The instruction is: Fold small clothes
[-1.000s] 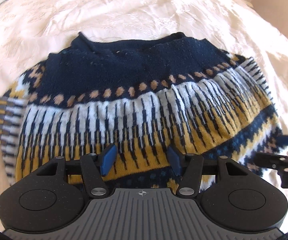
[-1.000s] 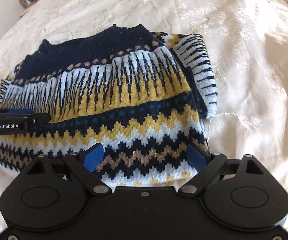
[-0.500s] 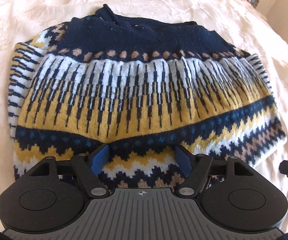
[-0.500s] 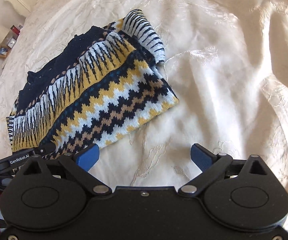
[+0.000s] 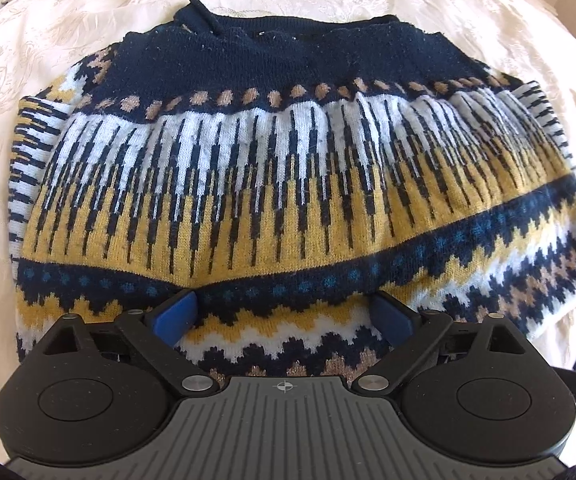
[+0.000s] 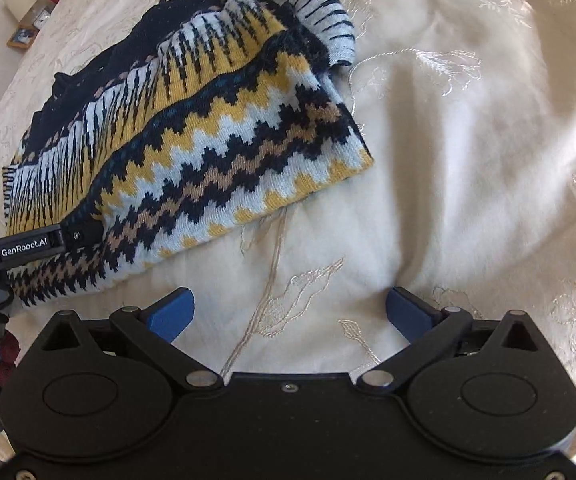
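"GenRobot.AI" on left gripper (image 6: 84,234) over folded zigzag-knit sweater (image 5: 288,184), fingers spread, right gripper (image 6: 289,314) spread beside it, embroidered cream bedspread (image 6: 467,160)

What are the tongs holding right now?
Nothing. Both the left tongs and right tongs are open; the sweater lies free on the bedspread.

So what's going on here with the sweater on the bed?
A person is folding a patterned knit sweater on a cream bedspread, using handheld tongs in each hand. The sweater lies folded into a compact rectangle. The left tongs are open over its near zigzag hem, gripping nothing. The right tongs are open too, over bare bedspread to the right of the sweater.
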`<state>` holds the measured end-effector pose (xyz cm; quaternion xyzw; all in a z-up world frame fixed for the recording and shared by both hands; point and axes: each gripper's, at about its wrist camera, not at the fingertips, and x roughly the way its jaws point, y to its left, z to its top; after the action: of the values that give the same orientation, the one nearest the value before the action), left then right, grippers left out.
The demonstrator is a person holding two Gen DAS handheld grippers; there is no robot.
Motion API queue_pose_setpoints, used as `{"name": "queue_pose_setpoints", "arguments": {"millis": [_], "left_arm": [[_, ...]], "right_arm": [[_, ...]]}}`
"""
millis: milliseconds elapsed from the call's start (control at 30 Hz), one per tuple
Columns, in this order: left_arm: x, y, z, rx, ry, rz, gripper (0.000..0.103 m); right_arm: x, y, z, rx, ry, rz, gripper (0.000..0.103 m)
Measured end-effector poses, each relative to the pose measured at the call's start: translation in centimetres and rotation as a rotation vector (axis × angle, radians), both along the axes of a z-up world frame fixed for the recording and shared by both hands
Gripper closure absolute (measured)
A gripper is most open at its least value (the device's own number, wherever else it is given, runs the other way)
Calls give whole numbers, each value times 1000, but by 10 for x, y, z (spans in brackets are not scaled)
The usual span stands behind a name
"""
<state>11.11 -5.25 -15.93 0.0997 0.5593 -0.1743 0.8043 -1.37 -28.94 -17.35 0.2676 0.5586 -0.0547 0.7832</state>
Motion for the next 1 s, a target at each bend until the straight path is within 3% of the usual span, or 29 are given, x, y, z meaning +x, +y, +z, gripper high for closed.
{"name": "queue_pose_setpoints", "arguments": {"millis": [367, 667, 833, 1000], "left_arm": [[2, -6, -5, 28, -8, 37, 0], [-3, -10, -9, 32, -14, 33, 0], [-1, -9, -10, 40, -15, 34, 0], [-1, -12, -10, 51, -20, 34, 0]], "right_arm": [[-16, -13, -1, 65, -75, 58, 0], [-15, -67, -4, 369, -84, -94, 0], [3, -86, 14, 311, -203, -76, 0], [38, -97, 13, 285, -231, -22, 0]]}}
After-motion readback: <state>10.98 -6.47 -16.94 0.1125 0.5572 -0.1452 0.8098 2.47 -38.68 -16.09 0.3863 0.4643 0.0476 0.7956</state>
